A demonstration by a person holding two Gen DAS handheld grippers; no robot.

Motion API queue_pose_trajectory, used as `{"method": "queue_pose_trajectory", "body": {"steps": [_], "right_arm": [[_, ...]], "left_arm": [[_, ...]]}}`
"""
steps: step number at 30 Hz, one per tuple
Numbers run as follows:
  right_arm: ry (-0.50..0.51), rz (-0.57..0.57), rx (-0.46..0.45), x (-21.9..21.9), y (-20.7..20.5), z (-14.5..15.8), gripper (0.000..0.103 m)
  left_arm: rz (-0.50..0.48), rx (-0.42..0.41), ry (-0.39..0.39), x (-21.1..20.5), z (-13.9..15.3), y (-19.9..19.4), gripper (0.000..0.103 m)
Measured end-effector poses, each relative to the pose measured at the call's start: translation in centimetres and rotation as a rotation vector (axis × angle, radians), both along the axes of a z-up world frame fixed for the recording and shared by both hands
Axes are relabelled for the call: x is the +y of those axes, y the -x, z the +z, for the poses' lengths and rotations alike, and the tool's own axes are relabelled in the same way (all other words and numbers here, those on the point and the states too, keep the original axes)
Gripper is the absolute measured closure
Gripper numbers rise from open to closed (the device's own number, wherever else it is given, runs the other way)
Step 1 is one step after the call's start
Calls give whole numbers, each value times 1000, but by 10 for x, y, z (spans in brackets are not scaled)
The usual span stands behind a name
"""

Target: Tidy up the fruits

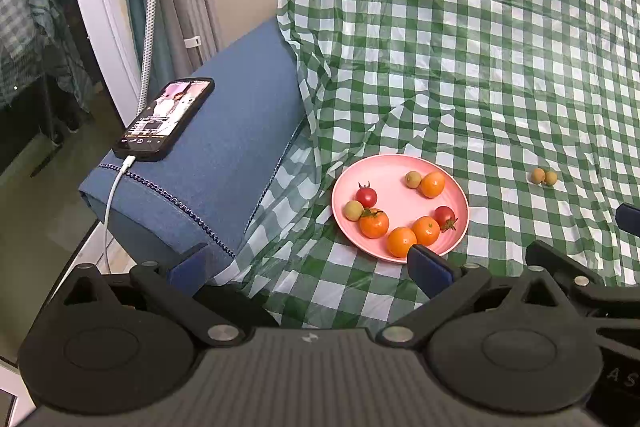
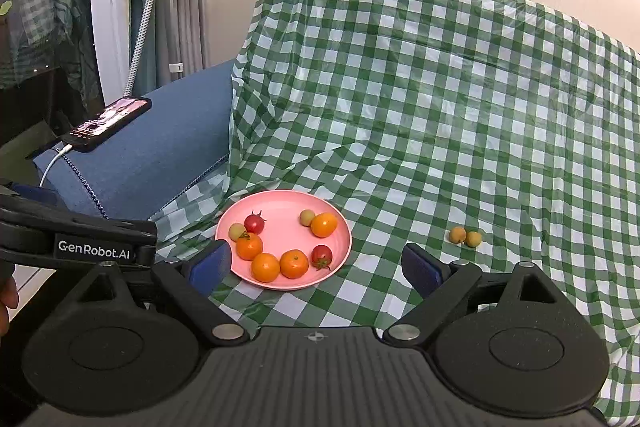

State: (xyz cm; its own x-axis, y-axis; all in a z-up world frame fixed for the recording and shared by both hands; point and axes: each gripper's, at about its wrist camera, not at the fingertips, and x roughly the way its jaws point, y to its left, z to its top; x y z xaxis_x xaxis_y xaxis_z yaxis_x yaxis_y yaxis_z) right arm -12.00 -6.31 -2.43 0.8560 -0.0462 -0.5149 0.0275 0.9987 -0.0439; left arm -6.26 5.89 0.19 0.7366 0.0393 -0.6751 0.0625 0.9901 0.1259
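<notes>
Two tools sit nearest the cameras, each with its blue-padded jaws spread wide and nothing between them. In the right wrist view the right tool hangs above the green-and-white checked cloth, its left pad just short of the near-left rim of the pink plate, so the plate's near edge falls in the gap between the pads; the left tool's black arm, marked GenRobot.AI, crosses the left edge of that view. In the left wrist view the left tool is set further left, so the plate lies ahead and to the right of its gap, with the right pad overlapping the plate's near rim beside the closest orange fruit. On the plate lie four orange fruits, two red tomatoes with green stems, and two small yellowish-green fruits, arranged in a loose ring. Off the plate, to its right and well apart on the cloth, two small yellowish fruits lie touching each other. Further left, a blue sofa arm carries a phone with a lit screen and a white cable plugged in. Beyond, the cloth rises over the sofa back against a pale wall.
</notes>
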Motion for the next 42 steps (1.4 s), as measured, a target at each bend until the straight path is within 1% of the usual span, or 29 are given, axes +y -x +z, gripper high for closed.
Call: {"method": "queue_pose_trajectory", "body": {"steps": [8,17,21,25,28,32,35,38,40,42], "right_arm": [[-17,1,16,-4,-5,-4,10],[-56,-10,39,-17,-13,-15,10],[-81,-45,47,-33,-17,-23,10],[-92,-116,48,-62,-21,-30,8],[-92,-191,51,-93,-26,-38,7],[-90,-293,58,-142,-36,-54,7],[-79,-363,71,-181,-51,-71,7],[-82,-422,85,-214,-66,-89,7],[-94,-446,90,-234,-77,-100,7],[-100,-455,88,-251,-88,-110,7]], "left_arm": [[-12,19,-26,-3,-4,-7,0],[-35,62,-65,-11,-17,-21,0],[-52,94,-83,-22,-23,-32,0],[-81,122,-81,-43,-26,-48,0],[-116,143,-74,-67,-29,-65,0],[-198,199,-48,-114,-41,-98,0],[-253,254,-22,-156,-57,-130,0],[-317,281,-5,-204,-74,-164,0],[-380,295,4,-238,-89,-188,0],[-423,316,2,-267,-105,-208,0]]}}
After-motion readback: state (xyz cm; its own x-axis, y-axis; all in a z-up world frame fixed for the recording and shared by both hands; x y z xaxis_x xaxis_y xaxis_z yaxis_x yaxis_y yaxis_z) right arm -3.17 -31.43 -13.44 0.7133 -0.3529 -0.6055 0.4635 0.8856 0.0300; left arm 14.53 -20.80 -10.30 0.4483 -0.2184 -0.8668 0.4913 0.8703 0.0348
